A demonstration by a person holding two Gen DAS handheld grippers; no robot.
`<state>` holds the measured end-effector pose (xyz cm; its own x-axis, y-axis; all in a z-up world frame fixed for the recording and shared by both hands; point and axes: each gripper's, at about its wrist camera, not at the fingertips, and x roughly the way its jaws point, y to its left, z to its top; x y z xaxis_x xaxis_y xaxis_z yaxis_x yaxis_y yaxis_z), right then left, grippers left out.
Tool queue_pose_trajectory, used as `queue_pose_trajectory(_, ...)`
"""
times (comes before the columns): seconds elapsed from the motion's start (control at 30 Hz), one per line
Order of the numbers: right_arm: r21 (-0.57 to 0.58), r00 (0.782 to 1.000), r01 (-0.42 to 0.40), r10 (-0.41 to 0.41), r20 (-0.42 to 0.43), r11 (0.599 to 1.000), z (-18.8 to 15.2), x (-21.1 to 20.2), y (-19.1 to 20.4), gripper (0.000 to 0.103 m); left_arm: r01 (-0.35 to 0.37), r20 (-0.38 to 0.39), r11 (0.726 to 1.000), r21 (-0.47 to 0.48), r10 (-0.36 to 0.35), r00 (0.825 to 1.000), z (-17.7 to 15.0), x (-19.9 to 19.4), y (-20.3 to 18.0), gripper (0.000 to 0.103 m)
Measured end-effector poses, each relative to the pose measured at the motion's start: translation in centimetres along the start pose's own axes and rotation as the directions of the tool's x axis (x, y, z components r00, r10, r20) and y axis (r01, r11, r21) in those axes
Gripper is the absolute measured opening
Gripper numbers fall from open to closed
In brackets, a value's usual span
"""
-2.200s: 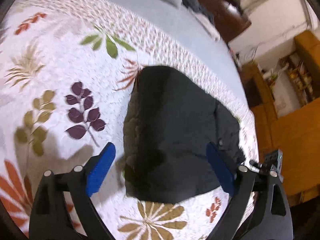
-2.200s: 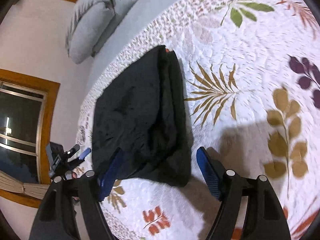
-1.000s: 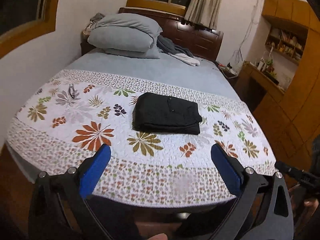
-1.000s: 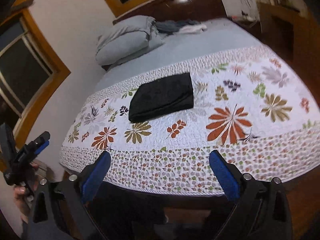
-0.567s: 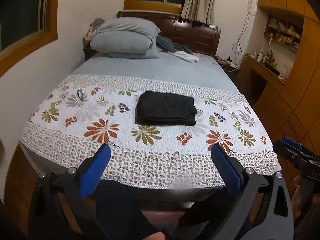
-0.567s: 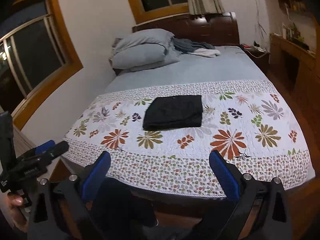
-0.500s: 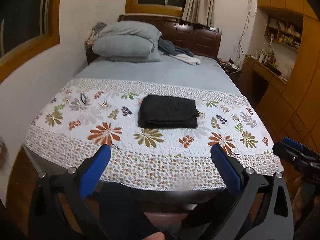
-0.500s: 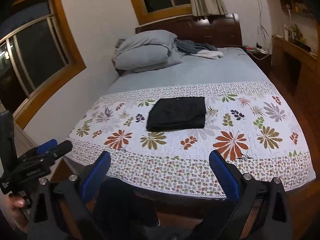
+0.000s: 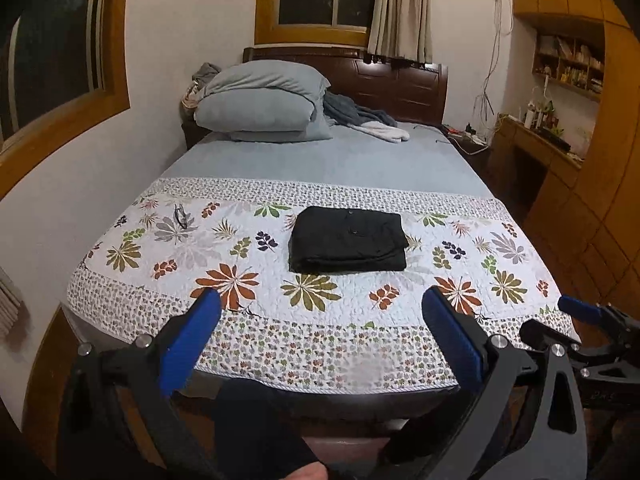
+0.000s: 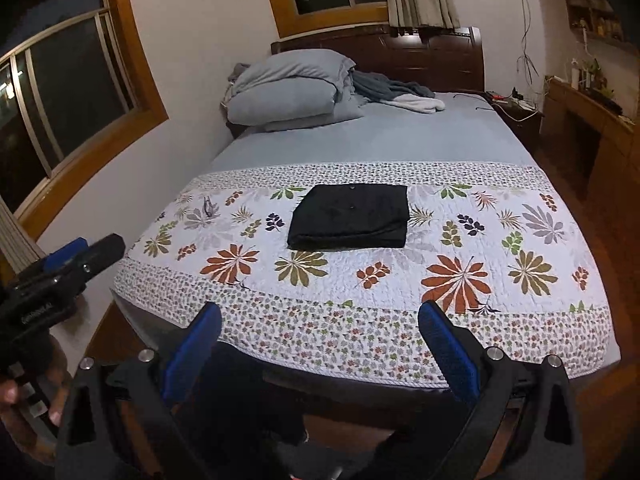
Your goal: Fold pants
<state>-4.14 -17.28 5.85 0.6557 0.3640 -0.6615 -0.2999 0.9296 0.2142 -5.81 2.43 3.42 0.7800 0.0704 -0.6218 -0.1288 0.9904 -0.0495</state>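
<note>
The black pants lie folded into a neat rectangle on the floral quilt in the middle of the bed; they also show in the right wrist view. My left gripper is open and empty, held back off the foot of the bed. My right gripper is open and empty, also off the foot of the bed, well short of the pants. The right gripper shows at the right edge of the left wrist view, and the left gripper at the left edge of the right wrist view.
Grey pillows and loose clothes lie at the dark wooden headboard. A pair of glasses lies on the quilt's left part. A wall with windows runs along the left; a wooden desk and cabinets stand on the right.
Both grippers have pulled back from right over the pants to beyond the foot of the bed. The folded pants have stayed in place.
</note>
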Motion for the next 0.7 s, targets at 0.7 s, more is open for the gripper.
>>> queue_pose_trajectory(0.7,-0.016,1.000,-0.008,0.007,-0.028,1.000,1.0,2.3,0.4,0.099,0.001,0.059,1.000,-0.003,-0.001,0.998,0.4,1.1,0.2,0.095)
